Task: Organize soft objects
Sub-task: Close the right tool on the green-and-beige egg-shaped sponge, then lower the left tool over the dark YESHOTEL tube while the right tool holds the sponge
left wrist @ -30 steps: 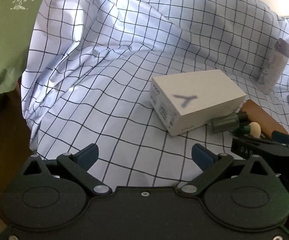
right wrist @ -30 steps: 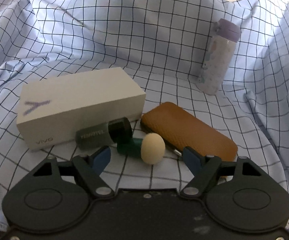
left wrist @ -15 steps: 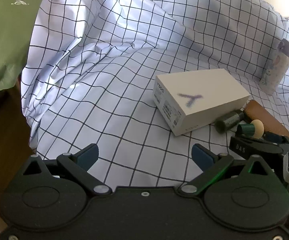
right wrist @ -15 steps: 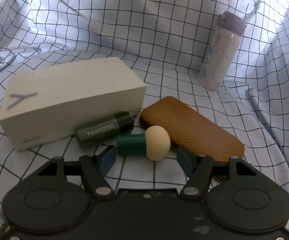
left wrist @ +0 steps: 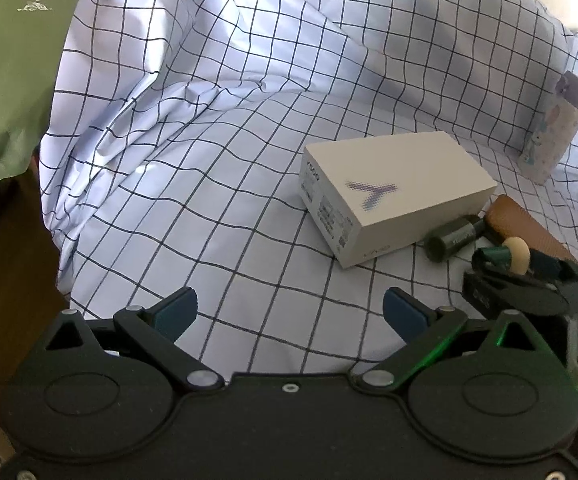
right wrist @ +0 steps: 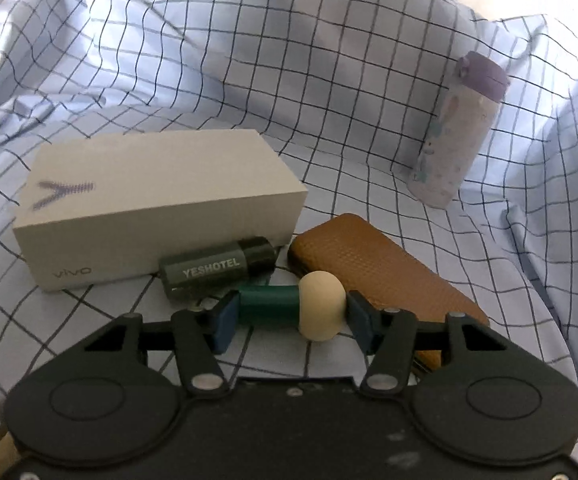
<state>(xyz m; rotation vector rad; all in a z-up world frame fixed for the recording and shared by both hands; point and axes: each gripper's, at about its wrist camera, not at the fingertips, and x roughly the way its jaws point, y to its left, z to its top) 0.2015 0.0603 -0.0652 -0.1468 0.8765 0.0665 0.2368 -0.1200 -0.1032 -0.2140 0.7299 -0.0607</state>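
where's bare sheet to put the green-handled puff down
Free: the checked sheet left of the white box, ahead of the open left gripper. Crowded: the box, green tube and brown case ring the puff.

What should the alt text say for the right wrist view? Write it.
The right gripper has just been closing, its jaws end to end on a green-handled sponge applicator lying on checked cloth, with a grey tube, white box, brown case and bottle behind.
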